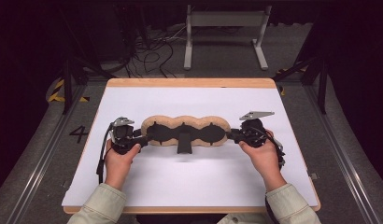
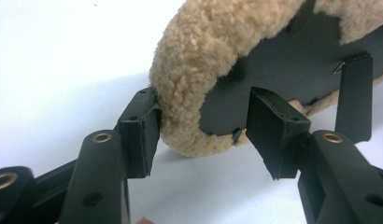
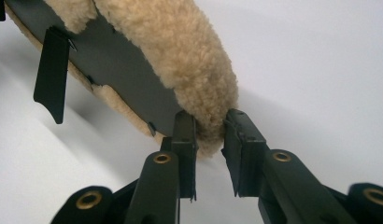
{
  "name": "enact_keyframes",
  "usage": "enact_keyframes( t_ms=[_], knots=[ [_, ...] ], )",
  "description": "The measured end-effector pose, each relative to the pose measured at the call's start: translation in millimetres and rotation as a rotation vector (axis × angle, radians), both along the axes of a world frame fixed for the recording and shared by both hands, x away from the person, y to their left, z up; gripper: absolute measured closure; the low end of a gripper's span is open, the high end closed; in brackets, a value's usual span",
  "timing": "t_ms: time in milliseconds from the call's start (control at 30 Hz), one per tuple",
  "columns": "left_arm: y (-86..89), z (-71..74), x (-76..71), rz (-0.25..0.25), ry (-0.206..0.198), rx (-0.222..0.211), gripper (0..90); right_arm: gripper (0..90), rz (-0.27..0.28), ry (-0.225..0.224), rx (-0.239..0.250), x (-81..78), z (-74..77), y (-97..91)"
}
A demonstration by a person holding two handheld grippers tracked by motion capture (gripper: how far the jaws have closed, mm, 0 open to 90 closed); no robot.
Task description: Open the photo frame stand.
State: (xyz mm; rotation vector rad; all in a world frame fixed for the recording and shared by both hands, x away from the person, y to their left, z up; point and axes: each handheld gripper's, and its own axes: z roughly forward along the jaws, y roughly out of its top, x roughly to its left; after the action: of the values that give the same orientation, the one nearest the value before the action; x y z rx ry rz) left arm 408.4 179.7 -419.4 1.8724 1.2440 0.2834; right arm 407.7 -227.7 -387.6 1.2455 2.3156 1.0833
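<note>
Fleece pad: the tan fleece pad with its black backing lay across the middle of the white surface, between your two hands.
Right hand-held gripper: you had it pinched narrow on the pad's fleecy end.
Left hand-held gripper: you kept it fairly wide around the other end, one pad touching the fleece, the other standing clear.
Strap: a black strap hung from the backing.

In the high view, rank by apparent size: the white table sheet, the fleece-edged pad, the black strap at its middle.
1. white table sheet
2. fleece-edged pad, spanning the gap between the hand-held grippers
3. black strap, clearly smallest
</note>
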Motion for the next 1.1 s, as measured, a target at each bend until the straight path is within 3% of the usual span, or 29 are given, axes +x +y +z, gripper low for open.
enact_keyframes(
  t_ms=[167,267,567,733,900,1100],
  knots=[
    [-3.1,-2.2,-1.3,-0.019,-0.004,0.038,48.4,74.9,0.012,-0.021,-0.029,-3.0,-0.5,-0.4],
    [-3.8,-0.4,-3.4,-0.037,-0.021,0.061,50.2,74.9,0.025,-0.009,-0.08,-5.8,-7.8,-0.9],
    [-6.1,2.1,-12.4,-0.059,-0.02,0.112,50.6,74.6,0.056,0.002,-0.1,-13.0,-5.8,-1.2],
    [-5.2,2.1,-17.8,-0.081,-0.022,0.135,50.1,73.8,0.09,-0.013,-0.137,-20.7,-5.5,-0.4],
    [-4.5,0.5,-22.6,-0.099,-0.024,0.167,51.1,71.9,0.111,-0.026,-0.132,-27.2,-7.4,-2.1],
    [-1.0,-5.6,-20.8,-0.108,0.021,0.123,52.1,67.2,0.134,-0.039,-0.147,-28.3,-7.1,-1.2]
  ],
)
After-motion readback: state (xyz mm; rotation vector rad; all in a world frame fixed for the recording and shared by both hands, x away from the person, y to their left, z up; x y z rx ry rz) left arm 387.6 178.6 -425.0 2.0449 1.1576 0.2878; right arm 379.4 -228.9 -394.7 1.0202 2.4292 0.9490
